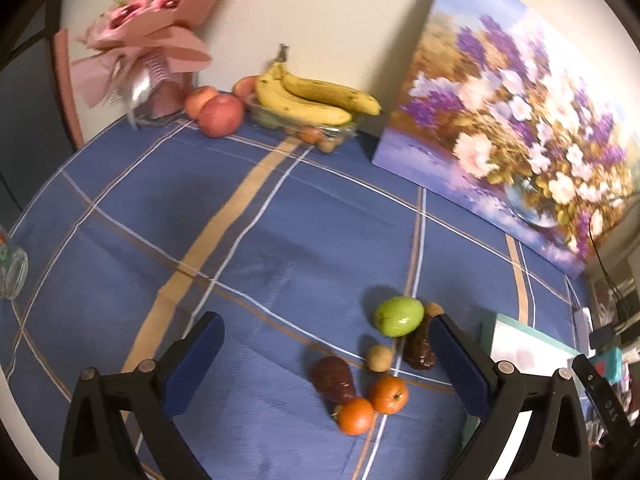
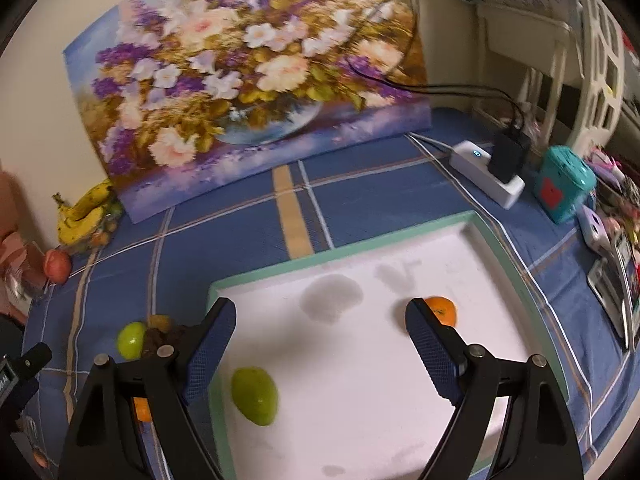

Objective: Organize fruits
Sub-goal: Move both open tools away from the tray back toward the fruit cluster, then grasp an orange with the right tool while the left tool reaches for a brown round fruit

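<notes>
Left claw [image 1: 328, 356], spread wide and holding nothing, stands nearer the loose fruit cluster, with the green apple [image 1: 399, 315] just ahead-right of its gap; right claw [image 2: 320, 344], likewise released, hovers over the tray [image 2: 264, 274].

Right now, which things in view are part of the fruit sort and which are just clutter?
Job:
white tray, holding a green fruit and an orange
loose pile on the cloth: green apple, two oranges, dark fruits
both tools, open and holding nothing: left tool, right tool

Lying about:
flower painting
bouquet
power strip
teal box
</notes>
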